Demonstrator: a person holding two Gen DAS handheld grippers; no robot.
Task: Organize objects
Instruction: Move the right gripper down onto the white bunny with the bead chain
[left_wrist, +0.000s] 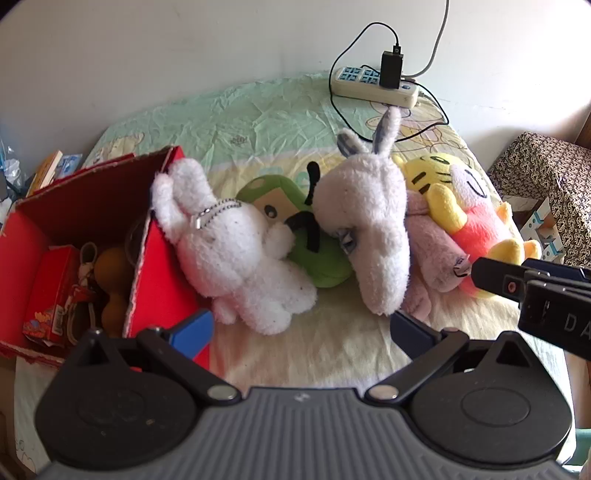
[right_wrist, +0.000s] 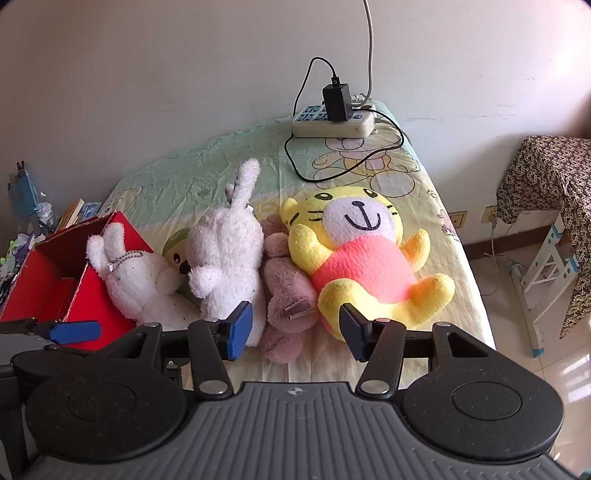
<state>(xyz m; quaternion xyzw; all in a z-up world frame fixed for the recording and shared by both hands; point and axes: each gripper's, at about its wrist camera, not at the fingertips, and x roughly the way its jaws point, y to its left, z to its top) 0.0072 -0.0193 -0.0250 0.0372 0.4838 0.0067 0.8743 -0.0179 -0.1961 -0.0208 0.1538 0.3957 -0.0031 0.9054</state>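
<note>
Fluffy white fleece fills the space ahead: my left gripper (left_wrist: 301, 328) is spread wide and empty before the white rabbit plush (left_wrist: 240, 258) leaning on the red cardboard box (left_wrist: 162, 280). My right gripper (right_wrist: 295, 328) gapes wide too, holding nothing, near the pink plush (right_wrist: 284, 295) and yellow tiger plush (right_wrist: 369, 266) on the bed (right_wrist: 221, 162).

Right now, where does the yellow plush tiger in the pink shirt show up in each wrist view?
Left wrist view: the yellow plush tiger in the pink shirt lies at the right, partly behind the pink plush toy.
Right wrist view: the tiger lies right of centre, face up, just beyond the open right gripper.
Shared landmark: the white power strip by the wall.
</note>
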